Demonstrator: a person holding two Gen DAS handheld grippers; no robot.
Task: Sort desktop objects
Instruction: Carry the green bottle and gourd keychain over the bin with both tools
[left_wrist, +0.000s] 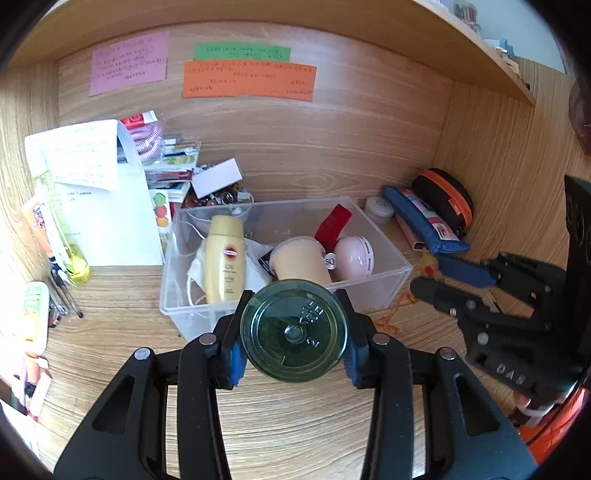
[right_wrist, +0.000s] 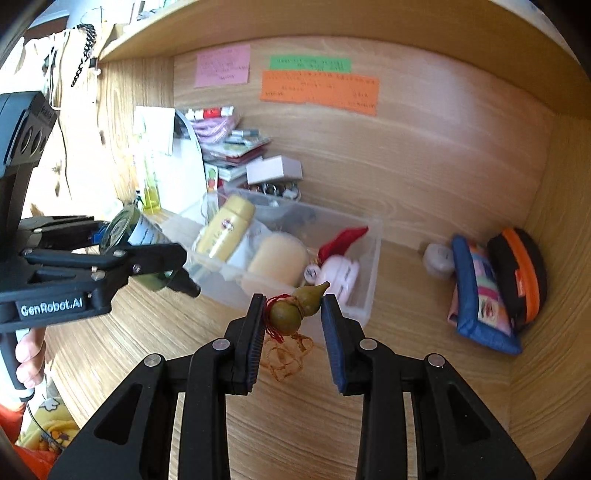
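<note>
Your left gripper (left_wrist: 293, 332) jaws pinching a green round-bottomed glass bottle (left_wrist: 293, 330) at the clear plastic bin's (left_wrist: 384, 280) 6 o'clock, your right gripper (right_wrist: 293, 325) jaws spread around a small olive-brown gourd charm (right_wrist: 295, 308) above the wooden surface (right_wrist: 295, 424).

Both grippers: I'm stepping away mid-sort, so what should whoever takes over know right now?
Left gripper: shut on the green glass bottle, held just short of the clear plastic bin.
Right gripper: fingers either side of the gourd charm; grip not certain.
Done: sunscreen bottle, beige cup and pink round case lie in the bin.
Left: bottle, charm, blue pouch, black-and-orange case.
</note>
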